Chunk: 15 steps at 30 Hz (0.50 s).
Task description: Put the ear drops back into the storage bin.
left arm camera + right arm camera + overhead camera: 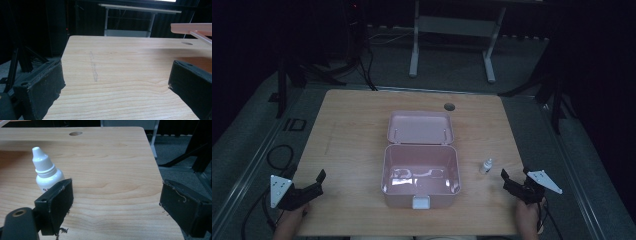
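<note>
One wooden table point(352, 130) carries one open pink box point(420, 175) at centre and one white dropper bottle point(486, 166) just right of it. Two grippers, left gripper point(309, 184) and right gripper point(513, 181), rest low near the front corners, jaws wide apart, holding nothing

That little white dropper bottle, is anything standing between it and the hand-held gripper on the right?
Nothing visible. Only bare wooden table lies between the right hand-held gripper, jaws open, and the small white plastic dropper bottle. The open pink plastic box sits on the bottle's far side.

A wooden table point(352, 130) carries a pink box point(420, 176) and dropper bottle point(486, 166).
</note>
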Available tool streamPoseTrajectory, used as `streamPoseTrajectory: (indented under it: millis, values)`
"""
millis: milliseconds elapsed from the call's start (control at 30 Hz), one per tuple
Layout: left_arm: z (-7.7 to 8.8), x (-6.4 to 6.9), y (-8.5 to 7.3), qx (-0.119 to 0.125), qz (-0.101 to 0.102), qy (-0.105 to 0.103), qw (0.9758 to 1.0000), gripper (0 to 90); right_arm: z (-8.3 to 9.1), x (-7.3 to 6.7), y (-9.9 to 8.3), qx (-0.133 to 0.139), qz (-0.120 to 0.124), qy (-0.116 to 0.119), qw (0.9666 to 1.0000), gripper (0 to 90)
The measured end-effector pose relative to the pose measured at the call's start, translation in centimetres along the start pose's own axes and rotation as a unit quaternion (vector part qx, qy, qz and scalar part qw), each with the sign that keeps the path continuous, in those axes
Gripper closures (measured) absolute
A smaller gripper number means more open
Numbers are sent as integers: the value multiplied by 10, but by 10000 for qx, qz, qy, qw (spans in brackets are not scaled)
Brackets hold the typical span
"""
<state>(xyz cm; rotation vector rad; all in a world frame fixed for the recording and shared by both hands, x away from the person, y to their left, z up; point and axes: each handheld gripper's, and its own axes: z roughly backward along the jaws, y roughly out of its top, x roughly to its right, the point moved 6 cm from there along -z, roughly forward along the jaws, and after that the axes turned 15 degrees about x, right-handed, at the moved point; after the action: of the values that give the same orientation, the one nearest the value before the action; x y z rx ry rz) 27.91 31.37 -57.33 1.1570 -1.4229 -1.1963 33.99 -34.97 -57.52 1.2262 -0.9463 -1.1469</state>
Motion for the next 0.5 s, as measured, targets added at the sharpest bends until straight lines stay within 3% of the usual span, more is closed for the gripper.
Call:
streamPoseTrajectory:
  millis: [367,500]
  values:
    - [0,0,0,0,1,-1,10000,4,-3,1,0,-209,9,61,9998,126]
    - [0,0,0,5,0,0,10000,4,-5,0,2,-423,29,261,9988,126]
